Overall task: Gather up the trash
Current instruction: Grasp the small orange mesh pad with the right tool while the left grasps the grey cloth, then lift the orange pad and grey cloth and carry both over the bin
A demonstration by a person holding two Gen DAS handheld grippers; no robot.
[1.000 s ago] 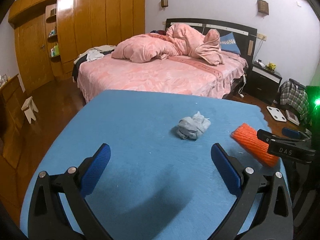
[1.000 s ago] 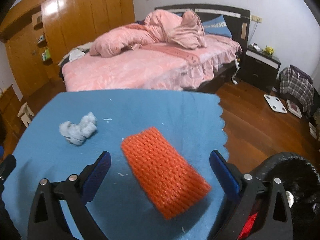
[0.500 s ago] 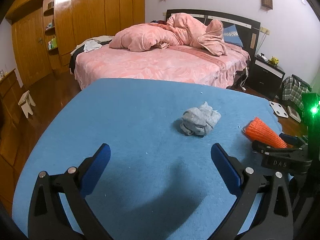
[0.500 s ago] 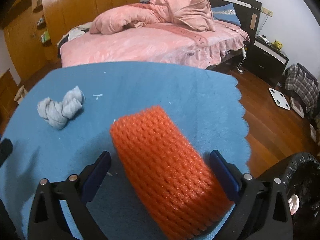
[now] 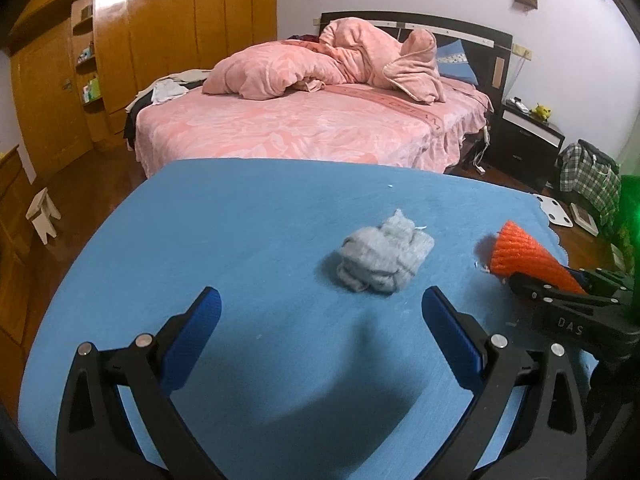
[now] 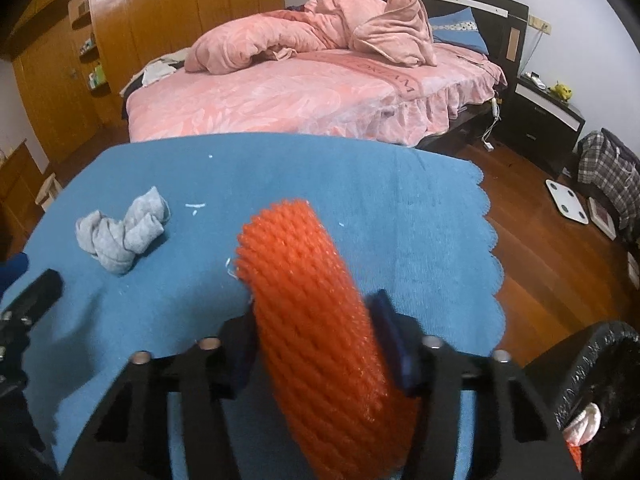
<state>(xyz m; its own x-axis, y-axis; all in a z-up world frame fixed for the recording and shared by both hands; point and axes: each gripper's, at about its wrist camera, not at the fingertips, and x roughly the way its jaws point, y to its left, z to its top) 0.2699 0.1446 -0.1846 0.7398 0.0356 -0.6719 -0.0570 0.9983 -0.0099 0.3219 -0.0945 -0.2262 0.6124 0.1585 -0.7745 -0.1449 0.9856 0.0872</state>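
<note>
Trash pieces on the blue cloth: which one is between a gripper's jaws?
The orange foam net sleeve, squeezed as the right gripper closes on it. The crumpled grey wad lies free ahead of the open left gripper.

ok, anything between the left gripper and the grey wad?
Nothing visible. The left gripper is open with only bare blue cloth between it and the grey wad. The right gripper, closing on the orange foam net, sits off to the side.

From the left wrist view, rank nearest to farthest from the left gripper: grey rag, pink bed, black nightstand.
From the left gripper:
1. Grey rag, just ahead on the blue table cover, slightly right.
2. Pink bed, beyond the table's far edge.
3. Black nightstand, far right, beside the headboard.
</note>
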